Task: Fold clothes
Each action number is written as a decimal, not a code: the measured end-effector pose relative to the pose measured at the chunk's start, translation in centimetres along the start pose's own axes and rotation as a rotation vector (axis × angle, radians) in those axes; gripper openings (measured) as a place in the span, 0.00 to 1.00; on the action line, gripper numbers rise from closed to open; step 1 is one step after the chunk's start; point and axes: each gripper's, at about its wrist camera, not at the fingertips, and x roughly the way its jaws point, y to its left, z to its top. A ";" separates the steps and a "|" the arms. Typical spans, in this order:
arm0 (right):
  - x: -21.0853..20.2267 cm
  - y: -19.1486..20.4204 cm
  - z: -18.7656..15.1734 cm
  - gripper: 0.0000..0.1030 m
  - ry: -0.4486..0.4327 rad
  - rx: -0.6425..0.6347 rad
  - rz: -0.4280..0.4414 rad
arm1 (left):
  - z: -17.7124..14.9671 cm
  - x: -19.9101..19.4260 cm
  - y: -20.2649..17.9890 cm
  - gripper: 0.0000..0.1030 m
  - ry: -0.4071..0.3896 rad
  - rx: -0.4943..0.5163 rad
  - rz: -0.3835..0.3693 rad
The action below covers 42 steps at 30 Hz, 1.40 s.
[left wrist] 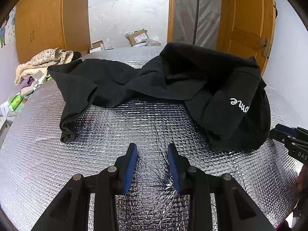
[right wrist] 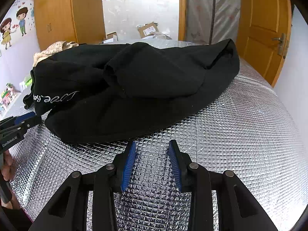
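Only one garment is at work in this scene: a crumpled black fleece sweatshirt with white embroidered script (left wrist: 192, 80) lying in a loose heap, soft and matte, its folds thick and rounded. It sits ahead of the left gripper (left wrist: 152, 148), spreading from ahead-left to ahead-right, with one long sleeve ending in a ribbed cuff (left wrist: 67, 134) just ahead and to the left of the fingertips, apart from them. From the right gripper (right wrist: 152, 144) the same sweatshirt (right wrist: 134, 88) lies directly ahead and to the left, its rounded hem near the fingertips but not touching. Both grippers stand wide apart at the jaws with nothing between them; each has two black fingers faced with ribbed blue pads (left wrist: 130, 165), four pads in all, hovering over bare surface. Under everything stretches a silver quilted foil mat (left wrist: 134, 119), shiny and crinkled, embossed in a small diamond grid. Far ahead-left of the left gripper rests one beige floral-print cloth bundle (left wrist: 44, 61), with several small cartons and packets (left wrist: 17, 102) beside it at the mat's edge. Beyond the mat stand an orange-brown wooden wardrobe (left wrist: 42, 23), one orange-brown panelled wooden door with a metal lever handle (left wrist: 248, 19), and one brown cardboard box (left wrist: 138, 36).
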 end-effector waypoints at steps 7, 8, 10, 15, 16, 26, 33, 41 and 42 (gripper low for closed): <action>-0.1 -0.1 -0.1 0.36 0.000 0.001 0.001 | -0.1 0.0 -0.4 0.32 -0.004 -0.014 -0.004; -0.1 -0.1 -0.1 0.36 0.000 0.001 0.001 | -0.1 0.0 -0.5 0.32 -0.004 -0.016 -0.005; -0.1 -0.1 -0.1 0.36 0.000 0.000 0.001 | -0.2 -0.1 -0.4 0.32 -0.006 -0.020 -0.006; 0.0 -0.1 -0.1 0.36 0.000 0.002 0.003 | -0.2 -0.3 0.2 0.32 -0.010 -0.023 -0.007; 0.0 -0.1 0.0 0.36 0.001 0.002 0.003 | -0.3 -0.4 0.2 0.32 -0.011 -0.021 -0.005; 0.1 -0.2 0.1 0.36 0.002 0.004 0.003 | -1.1 -1.0 -0.5 0.32 -0.019 -0.008 0.004; 0.2 -0.2 0.4 0.37 0.003 -0.001 0.006 | -1.4 -1.0 -0.6 0.32 -0.021 -0.032 -0.012; 0.4 -0.3 0.6 0.38 0.004 0.002 0.020 | -1.3 -0.8 -0.9 0.33 -0.015 -0.020 0.007; 0.4 -0.3 0.6 0.38 0.003 0.004 0.023 | -1.2 -0.8 -0.7 0.33 -0.015 -0.019 0.007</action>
